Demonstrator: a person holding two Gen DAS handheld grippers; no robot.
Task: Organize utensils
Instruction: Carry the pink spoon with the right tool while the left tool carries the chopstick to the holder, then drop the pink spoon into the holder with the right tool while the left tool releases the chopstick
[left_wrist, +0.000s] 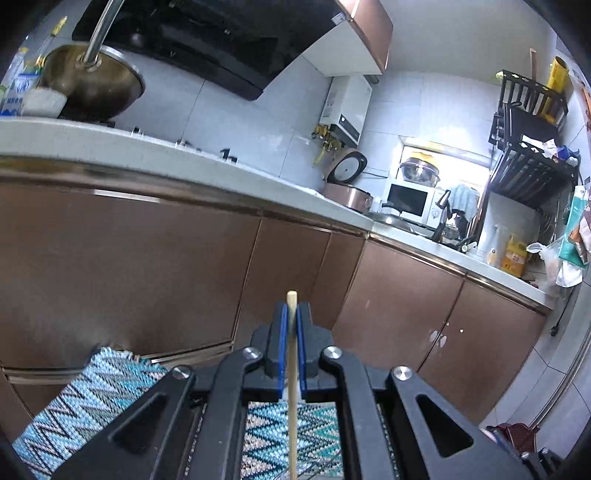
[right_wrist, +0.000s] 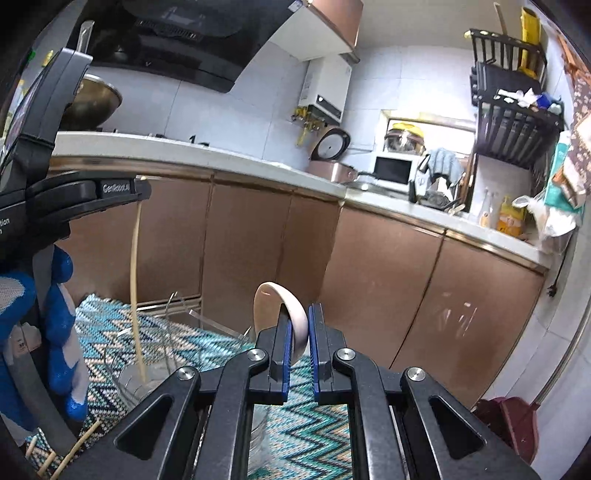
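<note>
Utensils mid-sort: left gripper (left_wrist: 291, 325) jaws clamp a chopstick (left_wrist: 292, 387), right gripper (right_wrist: 300, 332) jaws a spoon (right_wrist: 284, 310), both above the glass container (right_wrist: 147, 380); more chopsticks (right_wrist: 70, 454) lie beside it.

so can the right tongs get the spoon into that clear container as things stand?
Probably yes. The right tongs, shut on the white spoon, sit just above the clear container on the patterned mat. Only the chopstick held by the left tongs stands in it, toward the far side.
</note>
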